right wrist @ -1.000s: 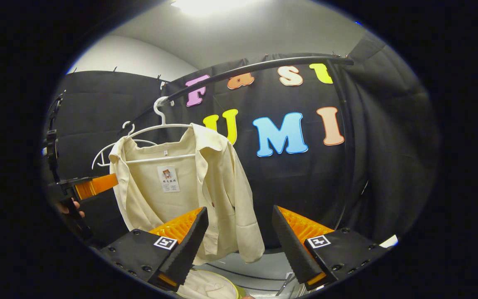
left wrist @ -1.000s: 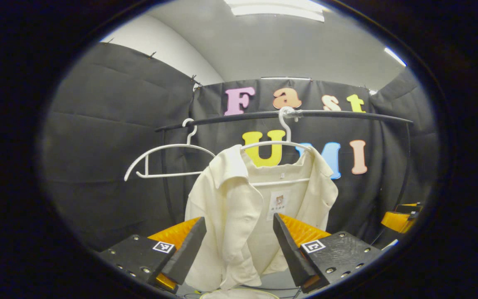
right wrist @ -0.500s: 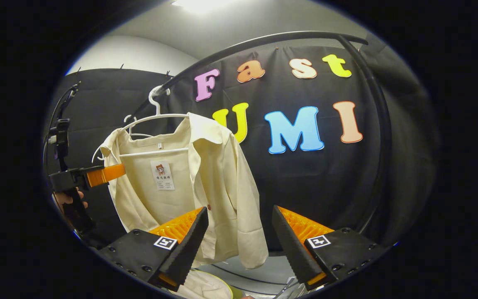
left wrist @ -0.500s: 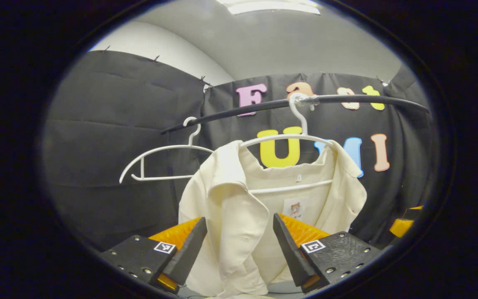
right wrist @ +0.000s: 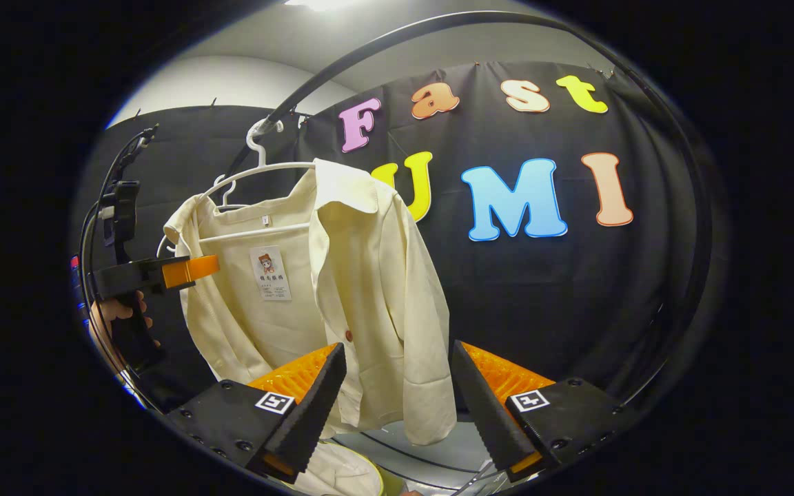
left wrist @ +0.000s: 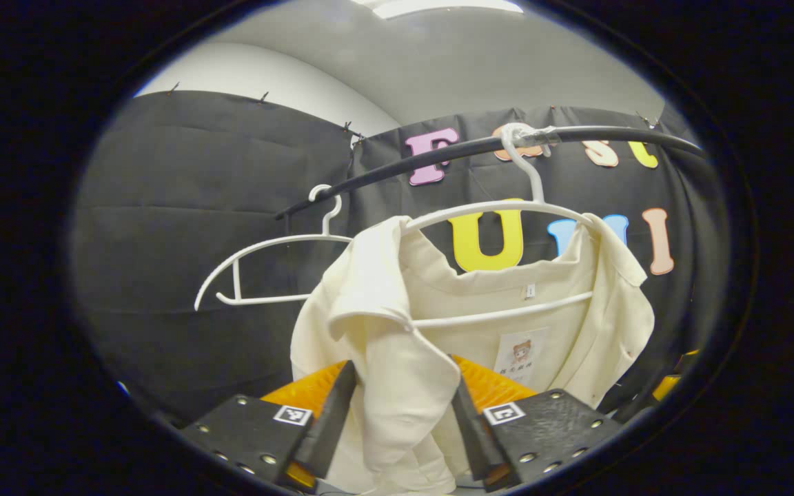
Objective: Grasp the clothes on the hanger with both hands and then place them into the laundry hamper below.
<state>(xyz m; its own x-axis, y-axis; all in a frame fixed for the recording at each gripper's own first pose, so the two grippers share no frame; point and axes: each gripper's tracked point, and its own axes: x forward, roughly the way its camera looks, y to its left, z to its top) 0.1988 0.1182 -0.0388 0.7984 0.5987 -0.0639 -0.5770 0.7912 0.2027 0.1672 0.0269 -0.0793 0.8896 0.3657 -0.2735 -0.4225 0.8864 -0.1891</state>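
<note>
So the biggest thing here is the black rail (right wrist: 438, 31) arching across the booth, with two white hangers on it. One hanger (left wrist: 259, 265) is bare, the other hanger (left wrist: 507, 207) carries the cream shirt (right wrist: 342, 289), which hangs open-fronted with its collar flopped over and one sleeve dangling. Under it there's a pale rim with some light fabric in it, probably the laundry hamper (right wrist: 376, 475), though it's mostly cut off.

The shirt looks light, thin and totally limp, so it'll sag and fold wherever you pinch it. I'd grab up near each shoulder or the collar, where the cloth is doubled, then lift it off the hanger ends.

Left tongs (left wrist: 397, 430) have narrowed around the front placket fold; the cloth sits between the fingers and seems to touch both, but I can't tell if it's truly pinched yet. Right tongs (right wrist: 397, 406) are spread wide, holding nothing, with the shirt's hem and sleeve just beyond them.
</note>
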